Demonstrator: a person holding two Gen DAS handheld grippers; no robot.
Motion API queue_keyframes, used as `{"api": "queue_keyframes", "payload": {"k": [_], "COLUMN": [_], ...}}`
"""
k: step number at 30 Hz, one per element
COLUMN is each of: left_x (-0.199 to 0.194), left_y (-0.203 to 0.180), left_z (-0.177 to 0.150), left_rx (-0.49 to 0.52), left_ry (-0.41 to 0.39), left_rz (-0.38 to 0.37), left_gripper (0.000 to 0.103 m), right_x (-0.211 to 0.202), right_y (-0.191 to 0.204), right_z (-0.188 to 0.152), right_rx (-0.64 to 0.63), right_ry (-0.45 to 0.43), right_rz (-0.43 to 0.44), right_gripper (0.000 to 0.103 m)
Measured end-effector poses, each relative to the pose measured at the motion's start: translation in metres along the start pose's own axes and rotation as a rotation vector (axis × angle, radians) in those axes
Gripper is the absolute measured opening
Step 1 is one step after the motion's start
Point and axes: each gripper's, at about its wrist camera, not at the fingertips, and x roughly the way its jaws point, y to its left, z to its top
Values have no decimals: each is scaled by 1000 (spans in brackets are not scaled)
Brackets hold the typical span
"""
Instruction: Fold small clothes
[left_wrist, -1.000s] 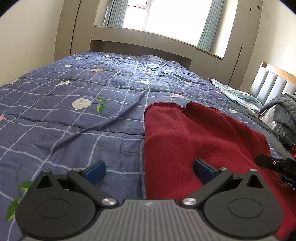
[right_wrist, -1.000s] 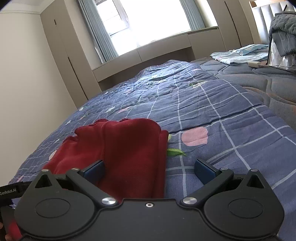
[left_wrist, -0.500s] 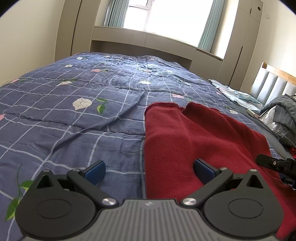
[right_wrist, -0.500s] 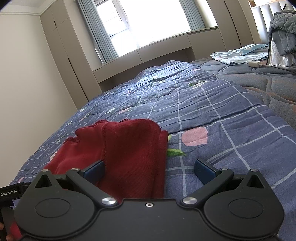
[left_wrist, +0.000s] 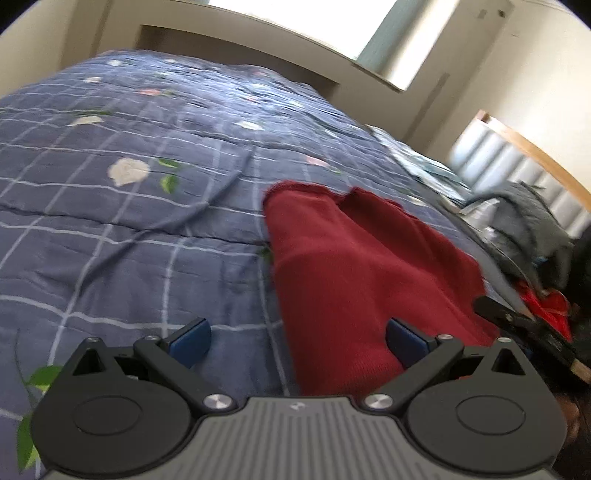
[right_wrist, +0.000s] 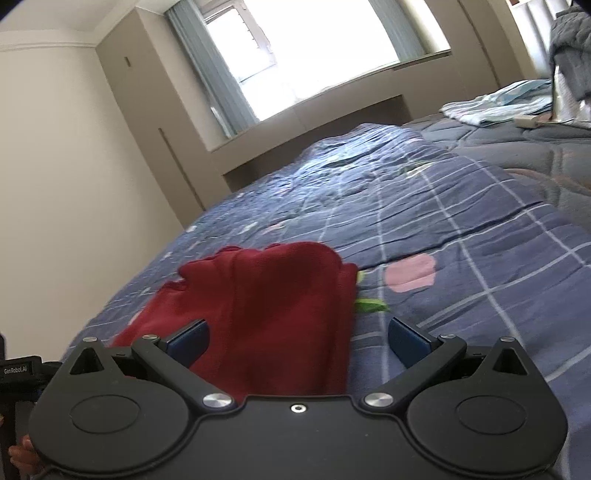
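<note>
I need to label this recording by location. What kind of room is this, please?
Most likely a home bedroom: a bed under a blue checked floral quilt, a padded headboard, and a curtained window with built-in wardrobes beside it.

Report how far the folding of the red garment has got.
Done: the red garment lies spread on the quilt, one layer overlapping another at its far end, so it may be folded lengthwise once. In hand: nothing. The left gripper and right gripper are both open, each straddling a near edge without pinching it. Left: grasp the near end, fold it over, and flatten.
</note>
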Motion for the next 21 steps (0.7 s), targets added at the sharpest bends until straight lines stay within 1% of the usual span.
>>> {"api": "queue_keyframes", "payload": {"k": [3, 6, 10, 16, 20, 21], "left_x": [3, 10, 19, 17, 18, 19], "left_y": [1, 3, -1, -6, -8, -8], "left_z": [-1, 2, 10, 13, 14, 16], "left_rx": [17, 4, 14, 11, 2, 1], "left_ry": [11, 36, 75, 97, 110, 119], "left_rz": [-38, -47, -17, 5, 22, 27], "left_gripper": [102, 103, 103, 103, 103, 103], "right_x": [4, 7, 5, 0, -2, -3], "right_y": [2, 2, -3, -8, -11, -12], "right_z": [0, 1, 1, 0, 1, 1], "right_rx": [-8, -6, 23, 55, 78, 81], "right_ry": [30, 45, 35, 28, 18, 14], "right_rz": [40, 52, 83, 207, 228, 227], "right_gripper": [103, 103, 103, 103, 102, 99]}}
